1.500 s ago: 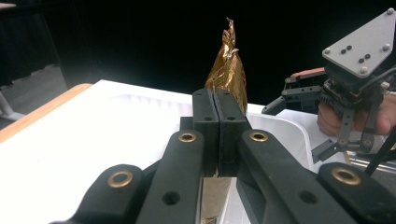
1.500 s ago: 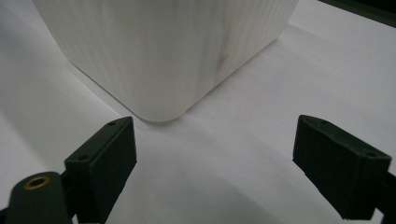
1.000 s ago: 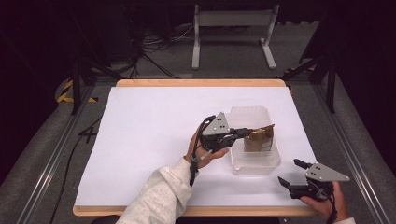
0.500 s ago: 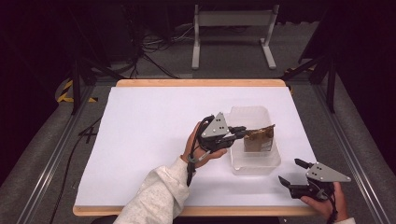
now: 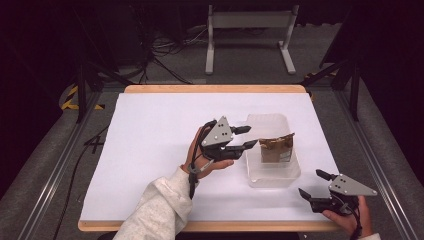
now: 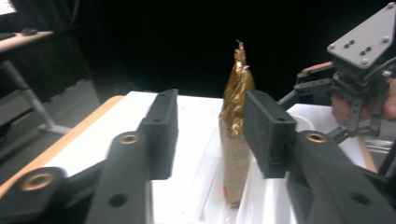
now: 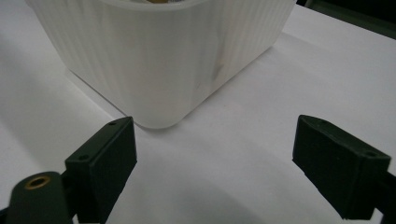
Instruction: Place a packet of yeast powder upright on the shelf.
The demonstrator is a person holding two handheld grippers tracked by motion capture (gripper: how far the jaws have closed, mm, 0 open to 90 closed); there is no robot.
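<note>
Seen from above: a table covered in white sheet [image 5: 150, 150], with a translucent plastic tub [image 5: 272, 177] toward the right side. Standing upright inside the tub, a gold and brown foil pouch [image 5: 275, 147], crimped top pointing up.

Left gripper [image 5: 245, 138] held just beside the tub's left wall, jaws spread and pointing at the pouch. From the left gripper view, jaws apart with the pouch [image 6: 236, 126] between and a little beyond them, nearer the right-hand jaw; touching or not, cannot tell. Nothing clamped.

Right gripper [image 5: 314, 184] resting near the table's front right corner, apart from the tub, jaws spread wide. From the right gripper view, bare white sheet between the jaws and a rounded corner of the tub [image 7: 154, 60] straight ahead. Nothing grasped.

Judged from this: pouch already sitting inside the tub, so either freshly placed or about to be taken out; no telling which. If placing, work nearly done, with only the left gripper to draw clear. If removing, a close on the pouch and a lift not yet made.
</note>
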